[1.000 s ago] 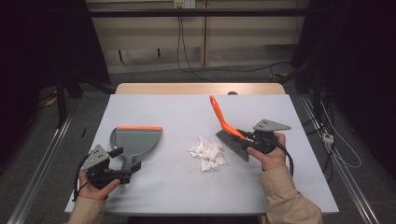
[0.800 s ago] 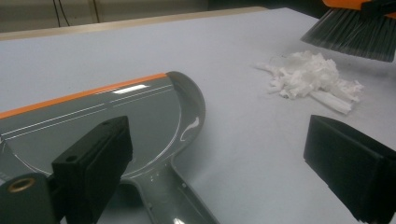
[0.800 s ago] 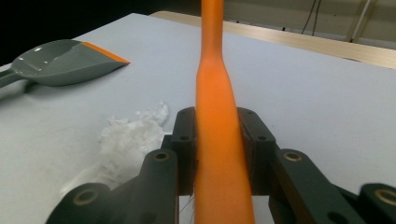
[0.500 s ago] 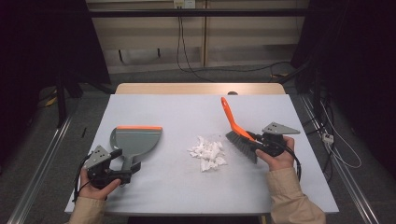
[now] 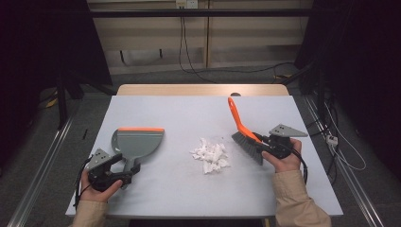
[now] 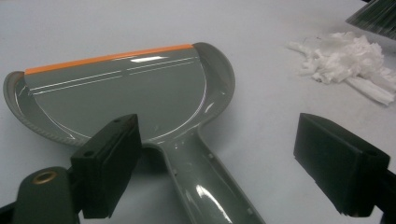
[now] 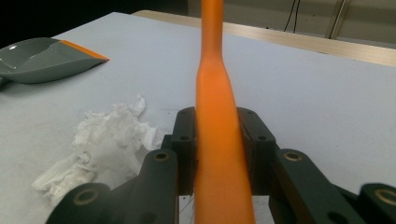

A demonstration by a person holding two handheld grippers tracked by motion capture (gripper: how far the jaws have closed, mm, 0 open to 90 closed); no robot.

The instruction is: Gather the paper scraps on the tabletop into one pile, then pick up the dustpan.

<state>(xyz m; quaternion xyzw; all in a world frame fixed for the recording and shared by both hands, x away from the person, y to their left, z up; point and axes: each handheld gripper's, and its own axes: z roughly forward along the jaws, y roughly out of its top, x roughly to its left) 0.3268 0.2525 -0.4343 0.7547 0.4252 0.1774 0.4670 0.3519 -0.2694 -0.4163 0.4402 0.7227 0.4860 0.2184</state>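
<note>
1. A grey dustpan [image 5: 137, 144] with an orange front lip is seen lying flat on the pale counter [image 5: 189, 198], at the left.
2. The left hand-held gripper [image 6: 219, 163] is set around the dustpan's handle; its jaws have just been closing, yet a clear gap is left on both sides and the handle is not pressed.
3. An orange-handled brush [image 5: 243, 135] is clamped by the handle in the right hand-held gripper [image 5: 267, 144], with the dark bristles lowered beside a pile of shredded white paper [image 5: 210, 155] in the middle of the counter.
4. The dustpan is judged stiff, light and glossy, so it may slip; the narrow handle is the best place to be gripped, close to the pan.
5. The brush handle is judged rigid and smooth, well taken where it is held.
6. The paper is judged very light and easily scattered, so gentle strokes would be wanted.
</note>
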